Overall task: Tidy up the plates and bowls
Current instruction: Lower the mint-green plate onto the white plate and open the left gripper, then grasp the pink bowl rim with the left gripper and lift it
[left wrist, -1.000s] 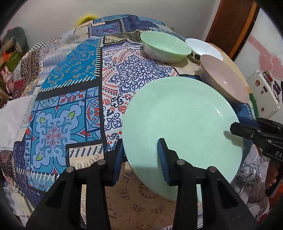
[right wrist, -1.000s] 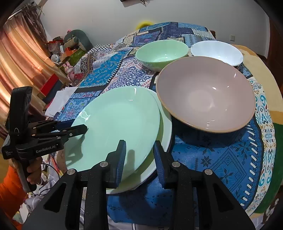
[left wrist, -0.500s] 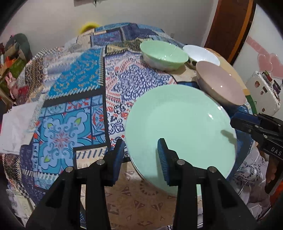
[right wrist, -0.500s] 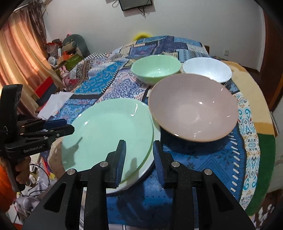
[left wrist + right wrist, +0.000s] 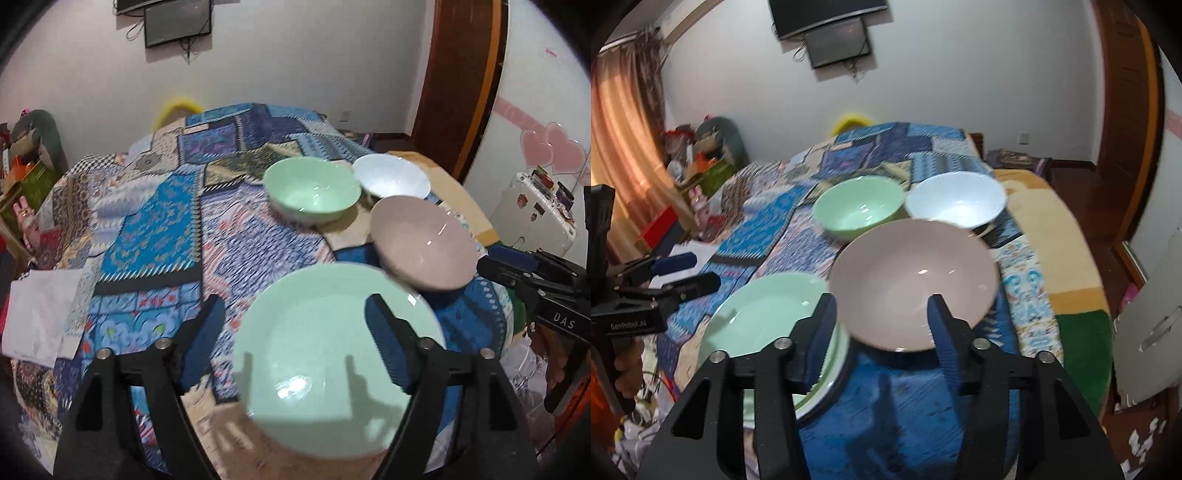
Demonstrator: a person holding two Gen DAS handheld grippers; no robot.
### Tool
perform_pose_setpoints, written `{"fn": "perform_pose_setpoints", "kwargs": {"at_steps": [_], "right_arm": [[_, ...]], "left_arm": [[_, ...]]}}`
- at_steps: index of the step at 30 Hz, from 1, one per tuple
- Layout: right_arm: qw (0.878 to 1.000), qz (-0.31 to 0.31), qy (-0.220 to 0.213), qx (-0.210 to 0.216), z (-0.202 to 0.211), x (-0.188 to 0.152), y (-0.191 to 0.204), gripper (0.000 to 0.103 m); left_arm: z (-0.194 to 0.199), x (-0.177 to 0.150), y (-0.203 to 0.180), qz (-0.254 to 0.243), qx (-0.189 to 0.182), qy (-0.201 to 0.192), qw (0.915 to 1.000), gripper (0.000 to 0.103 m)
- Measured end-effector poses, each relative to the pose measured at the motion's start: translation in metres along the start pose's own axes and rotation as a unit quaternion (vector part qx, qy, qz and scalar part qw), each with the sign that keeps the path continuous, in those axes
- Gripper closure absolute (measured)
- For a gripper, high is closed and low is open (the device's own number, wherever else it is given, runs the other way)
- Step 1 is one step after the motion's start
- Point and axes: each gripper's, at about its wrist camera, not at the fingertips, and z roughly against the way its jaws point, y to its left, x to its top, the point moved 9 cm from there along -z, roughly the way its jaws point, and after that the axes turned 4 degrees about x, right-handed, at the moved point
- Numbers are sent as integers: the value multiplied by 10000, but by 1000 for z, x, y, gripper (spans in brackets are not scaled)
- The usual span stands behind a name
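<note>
A pale green plate (image 5: 332,362) lies at the near edge of the patterned bed cover (image 5: 147,236), stacked on a second plate whose rim (image 5: 827,387) shows beneath it. My left gripper (image 5: 295,343) hovers above the plate with its jaws opening, and its pads are off the plate. My right gripper (image 5: 881,328) is above the plate's right edge and the mauve bowl (image 5: 916,288), jaws opening, nothing pressed between them. Behind the mauve bowl stand a green bowl (image 5: 860,210) and a white bowl (image 5: 956,203). Each gripper also shows in the other's view: the right gripper (image 5: 487,260), the left gripper (image 5: 698,271).
A white sheet of paper (image 5: 37,314) lies at the cover's left edge. A white suitcase (image 5: 535,218) stands to the right near a wooden door frame (image 5: 461,85). Boxes and clutter (image 5: 701,162) sit against the left wall by a curtain. A hand (image 5: 628,365) holds the left gripper's handle.
Both grippers were shut on the green plate's near rim. Both have since opened, let the plate go and risen, so the plate looks smaller and the wall comes into view.
</note>
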Motion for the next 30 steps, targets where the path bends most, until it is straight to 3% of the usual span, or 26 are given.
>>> {"fn": "perform_pose_setpoints", "kwargs": {"at_steps": [5,22,28,30], "right_arm": [[9996,-93,-170,-213,1,7,-20,43],[9965,-772,-53,-330,-31,-4,-68,42],[9960,-831,12,-331,-39,-12,-73,44],[9957,-885,66,-276,-42,-14,-75,53]], "left_arm": [[-20,15,-20,-63,-132,157,9998,19],[-112,45,-67,-38,-301,736,9968,19],[-137,38,-78,-53,-471,1056,9933,38],[-144,35,-80,-33,-530,1157,9919,44]]}}
